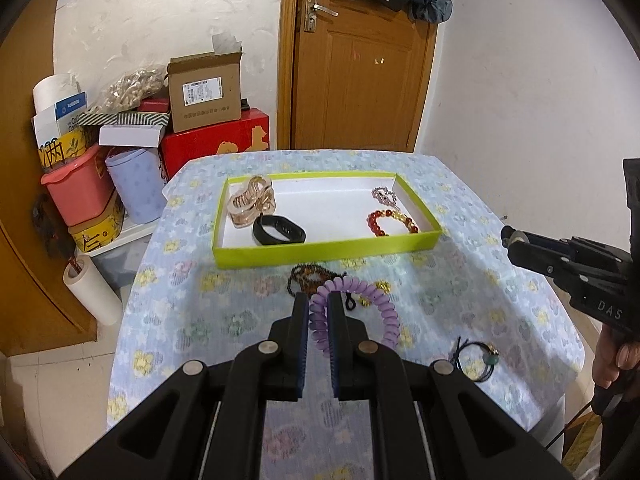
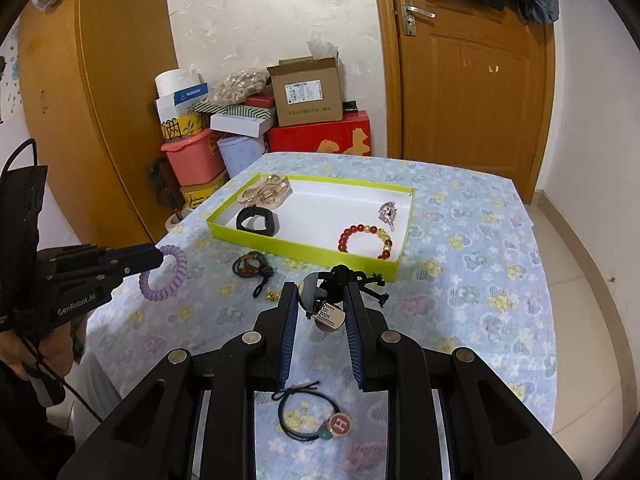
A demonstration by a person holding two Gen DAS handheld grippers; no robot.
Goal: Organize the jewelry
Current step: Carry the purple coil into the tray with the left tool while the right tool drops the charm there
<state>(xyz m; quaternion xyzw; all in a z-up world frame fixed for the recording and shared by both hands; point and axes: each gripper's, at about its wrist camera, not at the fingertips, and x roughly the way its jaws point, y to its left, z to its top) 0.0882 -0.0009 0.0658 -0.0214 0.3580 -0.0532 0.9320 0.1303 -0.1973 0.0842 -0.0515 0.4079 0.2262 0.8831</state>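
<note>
We see a green tray (image 2: 280, 246) on the table, holding a clear hair claw (image 2: 266, 194) and black band (image 2: 256, 222) at its left, a red bead bracelet (image 2: 364, 240) at its right. Near the tray lie dark beads (image 2: 250, 264). Nearest us lies a black hair tie (image 2: 304, 416).

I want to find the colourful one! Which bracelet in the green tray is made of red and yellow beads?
The beaded bracelet at the tray's right end, next to the sparkly silver piece. The other band in the tray, the plain black band, lies at the left end.
</note>
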